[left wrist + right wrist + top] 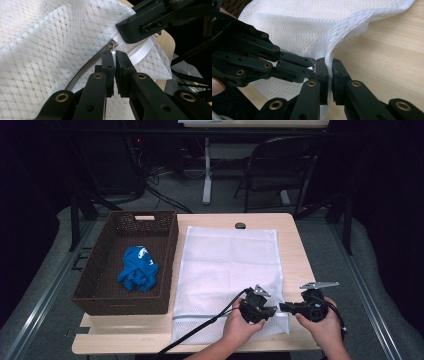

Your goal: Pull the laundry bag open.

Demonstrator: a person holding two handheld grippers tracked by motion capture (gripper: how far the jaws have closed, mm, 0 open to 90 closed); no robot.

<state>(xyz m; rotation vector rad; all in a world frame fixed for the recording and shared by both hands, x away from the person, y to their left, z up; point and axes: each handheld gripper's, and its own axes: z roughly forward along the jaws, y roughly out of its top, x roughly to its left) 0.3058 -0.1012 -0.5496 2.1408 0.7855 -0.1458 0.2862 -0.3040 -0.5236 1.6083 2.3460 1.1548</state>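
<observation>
Both forearms are brought in from the near edge of the table [295, 245], and the two hands are held close together over the near right corner of the white mesh laundry bag [227, 265]. The left gripper [274, 310] is pointed towards the right gripper [283, 307], so that the jaw tips almost meet above that corner.

In the left gripper view, the left gripper [115, 55] is seen pinched together on a small white tab at the end of the bag's zipper [87, 67], with the right gripper's black jaw just beyond it on the white end of the zipper. In the right gripper view, the right gripper [329, 65] is clamped on a raised fold of the mesh, the fabric being pressed between its pads; the left gripper's jaws are seen touching the bag just beside it.

The bag is laid flat along the middle of the table, with only its near right corner lifted into a ridge. It is made of fine white netting with a grey zipper along its near edge and a white band at the corner. A brown woven basket [100, 292] holding a crumpled blue cloth [137, 268] is set just beside the bag's left edge.
</observation>
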